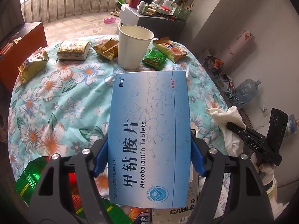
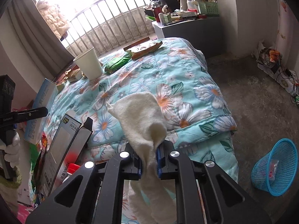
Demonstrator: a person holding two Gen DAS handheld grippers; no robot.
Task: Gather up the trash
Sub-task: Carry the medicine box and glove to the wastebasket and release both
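The left gripper is clamped on a blue tablet box, held above the floral quilt. The right gripper is pinched tight on a white cloth at the quilt's near edge. Farther on the quilt stands 1 paper cup, with a green packet just beside it. A blue basket sits on the floor beside the quilt.

Quilt: turquoise, white-and-orange flower print. Tablet box: light blue, dark lettering. Paper cup: plain white. Cloth: cream. Wrapper right of cup: green. Floor basket, near right: bright blue mesh.
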